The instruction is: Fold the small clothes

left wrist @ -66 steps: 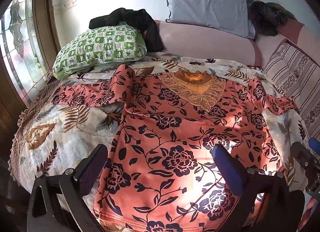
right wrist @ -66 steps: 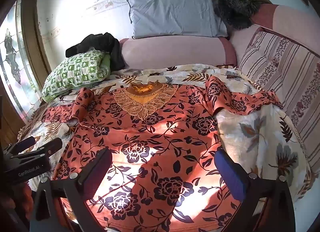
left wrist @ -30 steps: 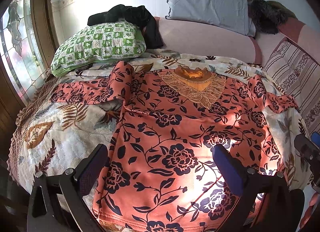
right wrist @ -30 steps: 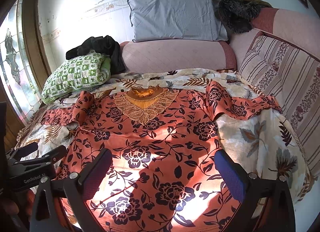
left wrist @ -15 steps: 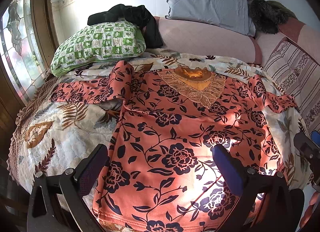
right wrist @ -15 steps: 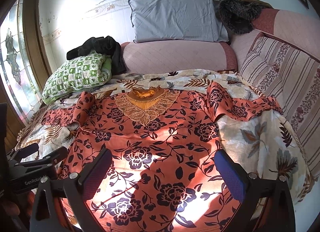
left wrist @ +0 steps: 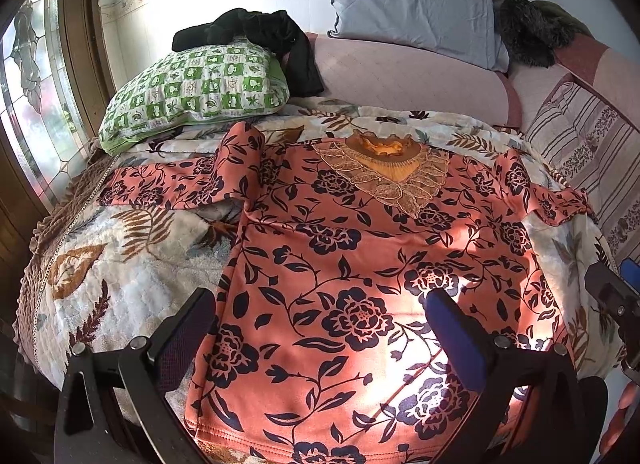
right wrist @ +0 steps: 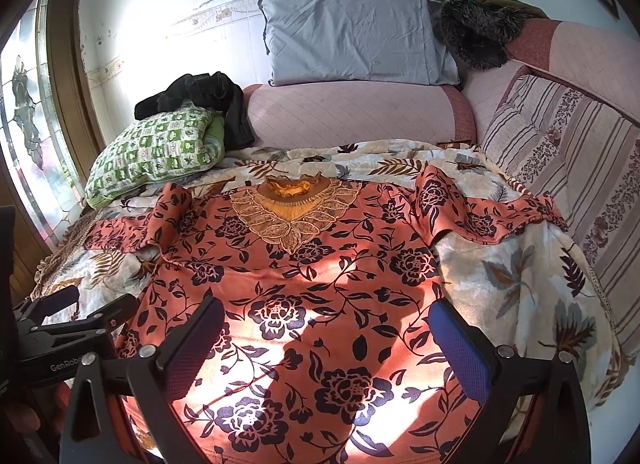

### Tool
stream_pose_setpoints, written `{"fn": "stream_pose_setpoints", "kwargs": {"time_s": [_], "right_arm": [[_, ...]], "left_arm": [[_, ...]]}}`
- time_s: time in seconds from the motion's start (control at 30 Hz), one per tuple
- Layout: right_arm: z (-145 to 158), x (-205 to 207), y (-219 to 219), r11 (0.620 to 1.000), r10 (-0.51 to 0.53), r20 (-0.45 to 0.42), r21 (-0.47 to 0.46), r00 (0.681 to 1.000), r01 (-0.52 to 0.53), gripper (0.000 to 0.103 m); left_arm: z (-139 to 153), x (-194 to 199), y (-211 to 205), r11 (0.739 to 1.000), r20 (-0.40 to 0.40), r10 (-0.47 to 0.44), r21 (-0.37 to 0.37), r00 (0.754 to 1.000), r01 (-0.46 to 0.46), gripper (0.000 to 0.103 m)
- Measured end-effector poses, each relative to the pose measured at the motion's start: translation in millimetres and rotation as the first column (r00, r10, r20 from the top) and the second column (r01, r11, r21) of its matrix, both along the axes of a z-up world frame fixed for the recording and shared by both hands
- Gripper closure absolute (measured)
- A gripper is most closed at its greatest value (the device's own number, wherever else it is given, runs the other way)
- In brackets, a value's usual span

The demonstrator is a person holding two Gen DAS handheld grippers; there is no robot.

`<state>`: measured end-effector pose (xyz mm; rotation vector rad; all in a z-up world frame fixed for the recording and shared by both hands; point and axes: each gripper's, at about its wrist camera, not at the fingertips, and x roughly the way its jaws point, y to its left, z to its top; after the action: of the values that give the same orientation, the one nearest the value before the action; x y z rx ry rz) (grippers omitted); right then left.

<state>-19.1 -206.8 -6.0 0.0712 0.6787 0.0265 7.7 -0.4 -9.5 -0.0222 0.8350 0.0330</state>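
Note:
An orange shirt with dark flowers (left wrist: 360, 264) lies spread flat on the bed, lace collar (left wrist: 384, 175) at the far end, sleeves out to both sides. It also shows in the right wrist view (right wrist: 312, 296). My left gripper (left wrist: 320, 328) is open and empty, held above the shirt's lower hem. My right gripper (right wrist: 324, 336) is open and empty, also above the lower part of the shirt. The left gripper's body shows at the left edge of the right wrist view (right wrist: 68, 328).
A leaf-patterned blanket (left wrist: 120, 264) covers the bed. A green checked pillow (left wrist: 192, 87) with black clothes (left wrist: 256, 31) on it lies at the far left. A grey pillow (right wrist: 352, 39), pink bolster (right wrist: 352, 111) and striped cushion (right wrist: 568, 151) line the back and right.
Both grippers have drawn back and risen slightly above the shirt. The shirt lies as before. Both stay open.

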Motion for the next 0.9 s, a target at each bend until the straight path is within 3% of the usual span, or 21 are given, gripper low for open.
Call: {"fn": "stream_pose_setpoints", "kwargs": {"time_s": [0.9], "right_arm": [[-5.5,7.0,2.7,1.0,0.005,-0.006,0.013,1.0,-0.005,0.0]], "left_arm": [[-6.1,6.2,2.4,1.0,-0.013,0.009,-0.006,1.0,-0.009,0.0]]}}
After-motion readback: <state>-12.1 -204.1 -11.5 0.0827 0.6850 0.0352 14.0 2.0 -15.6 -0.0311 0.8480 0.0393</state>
